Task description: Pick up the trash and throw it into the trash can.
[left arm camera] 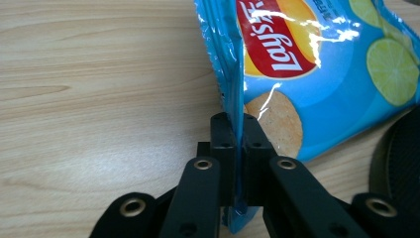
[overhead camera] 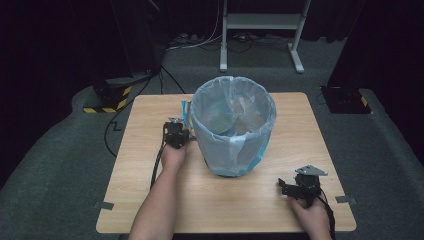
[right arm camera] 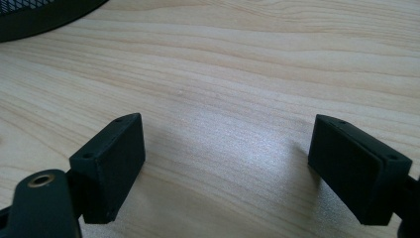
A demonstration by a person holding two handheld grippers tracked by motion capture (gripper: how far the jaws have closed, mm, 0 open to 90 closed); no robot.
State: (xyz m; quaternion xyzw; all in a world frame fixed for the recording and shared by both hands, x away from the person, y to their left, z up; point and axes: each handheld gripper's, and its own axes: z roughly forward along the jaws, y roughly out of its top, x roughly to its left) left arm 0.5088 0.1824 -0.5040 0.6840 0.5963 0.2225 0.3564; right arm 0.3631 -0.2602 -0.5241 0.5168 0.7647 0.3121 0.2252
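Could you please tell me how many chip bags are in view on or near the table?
1. The blue Lay's chip bag is pinched at its edge by the left hand-held gripper, just left of the lined bin. More may lie hidden inside the bin.

The room is dim around a brighter wooden table (overhead camera: 150,150); beyond its edges the floor and curtains fall nearly black. Light comes from above, soft, and the high view looks grainy and slightly blurred. In the left gripper view, white glare streaks the Lay's chip bag (left arm camera: 317,69), and the near jaws sit slightly out of focus. In the right gripper view, faint soft shadows lie beside the 2 jaws, with a pale sheen between.
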